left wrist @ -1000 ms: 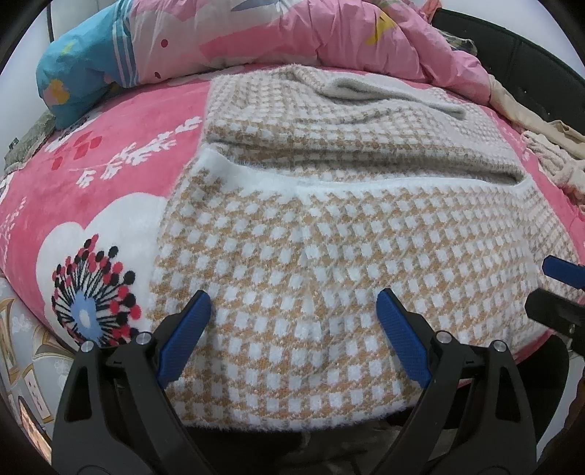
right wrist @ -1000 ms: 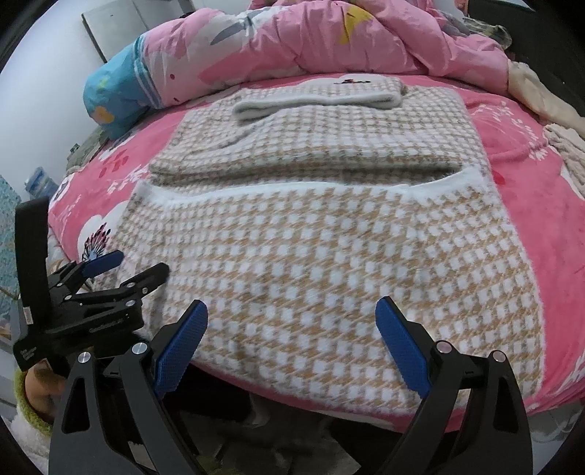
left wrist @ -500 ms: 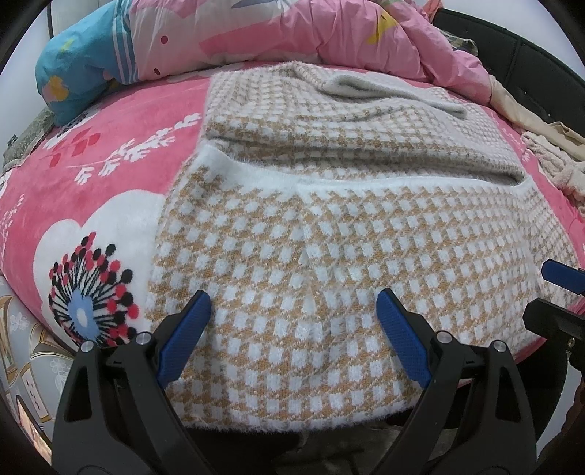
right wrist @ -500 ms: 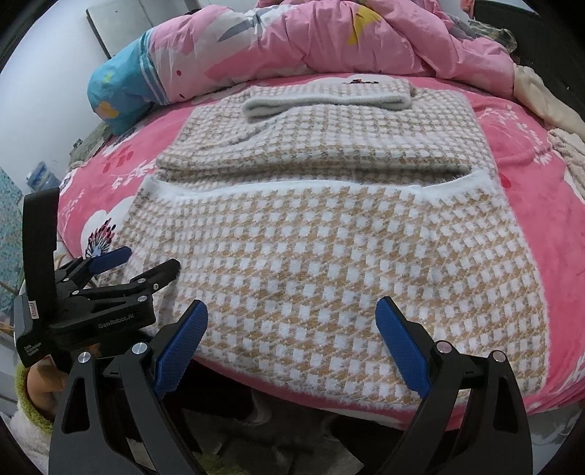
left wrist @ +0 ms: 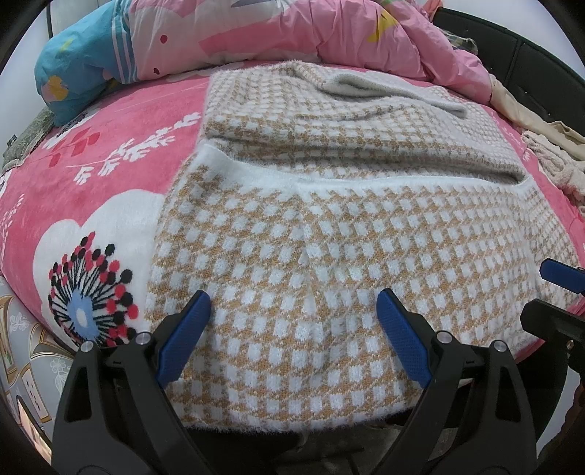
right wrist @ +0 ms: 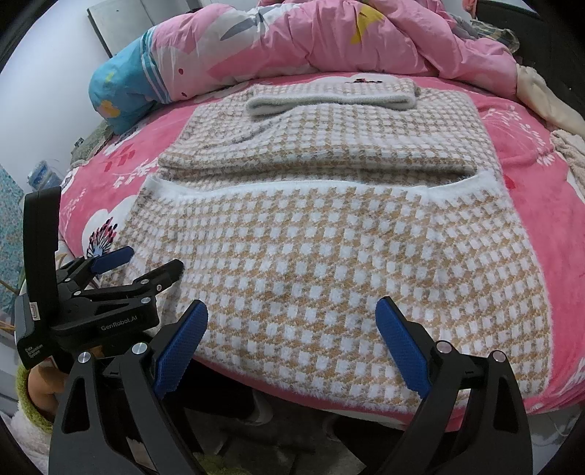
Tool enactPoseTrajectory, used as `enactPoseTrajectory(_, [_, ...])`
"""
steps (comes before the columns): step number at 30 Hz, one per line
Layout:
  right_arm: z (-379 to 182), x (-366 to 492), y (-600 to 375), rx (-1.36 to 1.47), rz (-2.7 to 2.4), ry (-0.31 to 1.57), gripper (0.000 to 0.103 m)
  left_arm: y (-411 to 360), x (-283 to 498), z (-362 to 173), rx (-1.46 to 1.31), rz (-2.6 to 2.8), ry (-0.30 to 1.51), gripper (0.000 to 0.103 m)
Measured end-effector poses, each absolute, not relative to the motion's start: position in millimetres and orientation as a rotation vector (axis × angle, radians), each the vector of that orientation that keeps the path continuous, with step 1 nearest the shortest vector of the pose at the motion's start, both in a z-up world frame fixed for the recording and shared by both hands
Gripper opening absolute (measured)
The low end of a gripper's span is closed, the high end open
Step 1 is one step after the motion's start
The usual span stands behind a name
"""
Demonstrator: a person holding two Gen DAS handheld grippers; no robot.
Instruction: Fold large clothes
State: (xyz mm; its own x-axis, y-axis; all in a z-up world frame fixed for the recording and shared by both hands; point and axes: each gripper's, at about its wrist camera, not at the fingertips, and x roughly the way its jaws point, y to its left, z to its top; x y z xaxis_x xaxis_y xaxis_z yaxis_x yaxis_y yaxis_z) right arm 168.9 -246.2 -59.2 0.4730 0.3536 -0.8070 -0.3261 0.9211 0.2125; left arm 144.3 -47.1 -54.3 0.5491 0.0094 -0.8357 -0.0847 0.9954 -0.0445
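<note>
Checked sweater (right wrist: 329, 255) lies flat on pink blanket (right wrist: 541, 153), hem at bed edge. Left gripper (left wrist: 292, 321) and right gripper (right wrist: 292, 325) hover over hem, jaws spread wide (nothing held).

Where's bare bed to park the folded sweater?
Pink blanket is bare to the right of the sweater, up to the beige clothes, and to its left below the quilt. Crowded: the bed's head and far right edge.

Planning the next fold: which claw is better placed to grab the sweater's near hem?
Left, marginally. The left claw is open over the sweater at its hem; the right claw is open but sits farther back.
</note>
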Motion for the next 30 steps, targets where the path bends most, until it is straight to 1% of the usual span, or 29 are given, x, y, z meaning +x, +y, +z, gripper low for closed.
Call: enactPoseTrajectory(30, [-60.5, 173.2, -242.6, 0.034, 0.428, 0.992, 0.090, -47.0, 144.7, -54.5, -0.081, 0.054, 0.990, 0.089])
